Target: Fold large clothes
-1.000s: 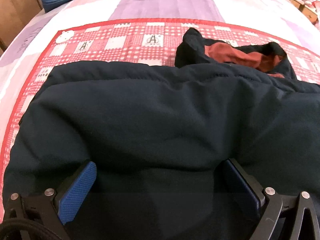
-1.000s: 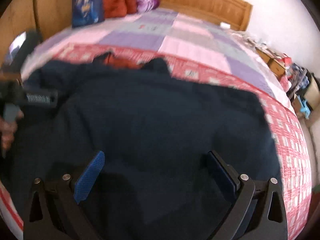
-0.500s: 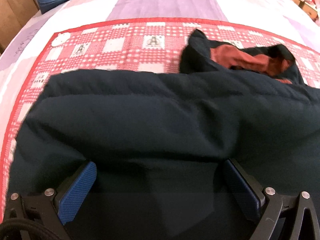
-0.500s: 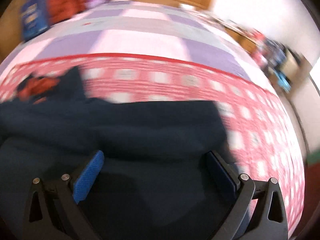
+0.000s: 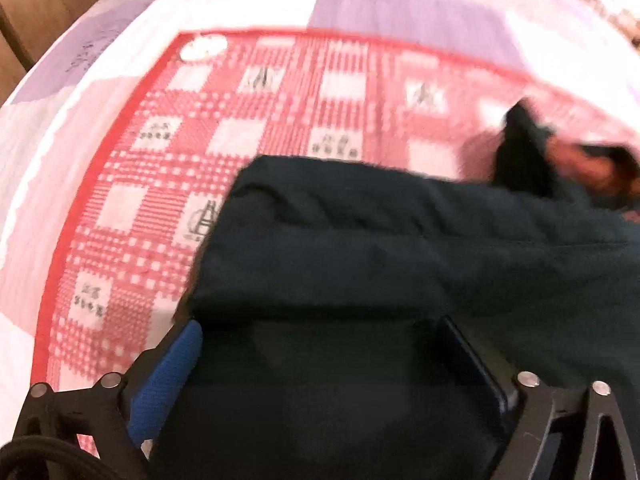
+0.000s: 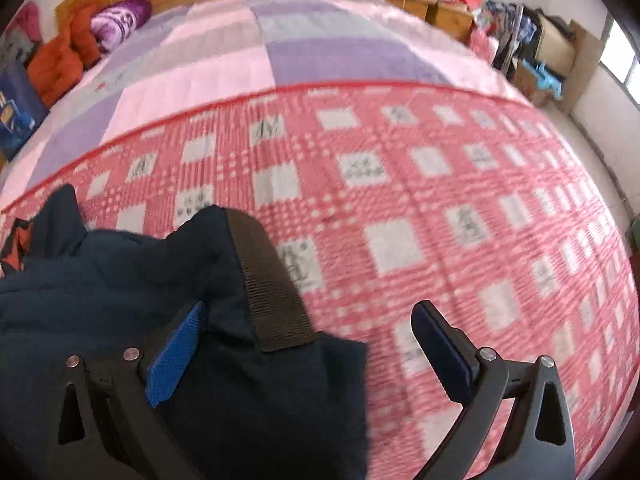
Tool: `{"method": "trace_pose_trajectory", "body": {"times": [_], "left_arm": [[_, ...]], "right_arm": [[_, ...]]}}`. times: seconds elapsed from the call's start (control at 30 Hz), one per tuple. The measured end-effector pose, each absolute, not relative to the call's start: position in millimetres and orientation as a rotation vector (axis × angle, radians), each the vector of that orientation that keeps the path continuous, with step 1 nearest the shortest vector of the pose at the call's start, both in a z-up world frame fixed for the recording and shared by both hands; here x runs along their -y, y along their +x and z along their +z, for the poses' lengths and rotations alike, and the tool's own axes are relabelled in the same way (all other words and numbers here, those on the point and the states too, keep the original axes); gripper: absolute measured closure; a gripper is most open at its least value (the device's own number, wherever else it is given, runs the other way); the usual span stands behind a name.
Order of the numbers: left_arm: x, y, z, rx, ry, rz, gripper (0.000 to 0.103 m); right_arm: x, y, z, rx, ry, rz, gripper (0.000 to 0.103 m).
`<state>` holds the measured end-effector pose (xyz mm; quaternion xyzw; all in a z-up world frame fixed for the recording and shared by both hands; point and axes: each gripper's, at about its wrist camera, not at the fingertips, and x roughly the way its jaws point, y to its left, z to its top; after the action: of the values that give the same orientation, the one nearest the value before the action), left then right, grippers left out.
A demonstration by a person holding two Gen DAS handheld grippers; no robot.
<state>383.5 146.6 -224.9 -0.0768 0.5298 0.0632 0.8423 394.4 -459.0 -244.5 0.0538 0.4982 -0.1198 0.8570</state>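
The dark jacket (image 5: 400,264) lies bunched on the red checked mat (image 6: 400,200) on the bed (image 6: 320,40). Left tongs (image 5: 320,364) are closing with jacket cloth between them; right tongs (image 6: 308,344) stand apart over its ribbed cuff (image 6: 272,284).

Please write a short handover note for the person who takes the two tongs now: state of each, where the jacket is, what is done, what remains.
Left tongs: wide but closing, dark jacket between the pads, no grip yet.
Right tongs: open over the jacket's edge with the ribbed band, holding nothing.
The jacket lies bunched on the red checked blanket, its orange lining showing at the far end.
Done: no neat fold visible.
Left: grip the edges, fold, flatten.
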Motion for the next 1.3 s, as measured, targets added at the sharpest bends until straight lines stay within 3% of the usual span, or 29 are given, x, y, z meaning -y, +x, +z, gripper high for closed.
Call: {"method": "trace_pose_trajectory", "body": {"times": [0.2, 0.4, 0.53, 0.77, 0.87, 1.0, 1.17, 1.3], "left_arm": [[-110, 288, -174, -0.934, -0.108, -0.014, 0.006], [-26, 218, -199, -0.995, -0.128, -0.137, 0.006], [-14, 209, -234, -1.031, -0.138, -0.092, 0.003], [-92, 199, -252, -0.991, -0.027, 0.108, 0.003], [-129, 194, -254, -1.014, -0.056, 0.165, 0.003], [-162, 189, -244, -0.994, -0.138, 0.21, 0.004], [-163, 191, -239, -0.98, -0.173, 0.202, 0.004], [-154, 204, -245, -0.997, -0.176, 0.182, 0.004]], "right_arm": [[416, 297, -180, -0.732, -0.005, -0.167, 0.001], [261, 205, -207, -0.784, -0.169, 0.193, 0.001], [220, 200, -242, -0.845, -0.298, 0.212, 0.001], [361, 220, -261, -0.882, -0.227, -0.094, 0.001], [429, 221, -264, -0.955, -0.043, -0.167, 0.001], [429, 226, -252, -0.972, -0.079, -0.19, 0.001], [447, 257, -217, -0.91, 0.145, -0.1, 0.0], [458, 312, -227, -1.013, 0.163, -0.119, 0.0]]}}
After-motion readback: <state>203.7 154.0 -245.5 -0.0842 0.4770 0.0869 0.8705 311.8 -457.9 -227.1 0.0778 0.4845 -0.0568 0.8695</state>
